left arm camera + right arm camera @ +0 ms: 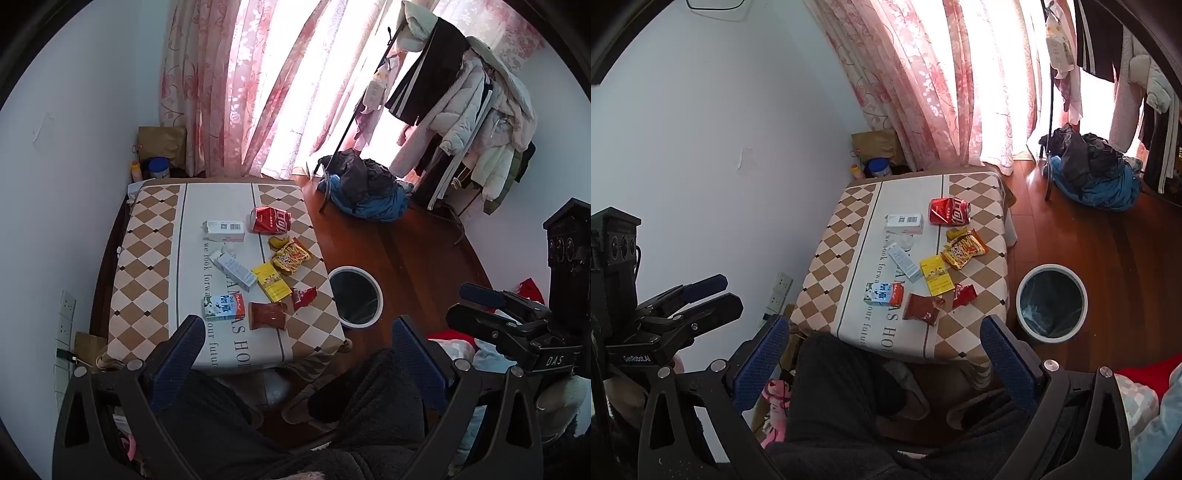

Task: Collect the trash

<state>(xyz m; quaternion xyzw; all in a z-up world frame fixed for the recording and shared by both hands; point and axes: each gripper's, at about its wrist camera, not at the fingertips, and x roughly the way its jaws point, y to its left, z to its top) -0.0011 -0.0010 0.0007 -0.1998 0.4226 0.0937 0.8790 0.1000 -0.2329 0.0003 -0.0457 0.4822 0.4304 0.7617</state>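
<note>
Both grippers, left (297, 354) & right (884, 354), hang w/ fingers spread, empty, above person's lap. Trash sits on tabletop (846, 229); bin (1051, 301) beside. Brown wrapper (921, 306) nearest: prob. light, crinkly, so pinch an edge.

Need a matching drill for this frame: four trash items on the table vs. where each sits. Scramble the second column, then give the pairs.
Items:
1. crushed red can
2. milk carton
3. yellow box
4. trash bin

Places:
A. on the floor, right of the table
B. near edge, left of the brown wrapper
C. far end, right of the white box
D. middle, beside the pale blue box

Pairs: 1-C, 2-B, 3-D, 4-A
</note>
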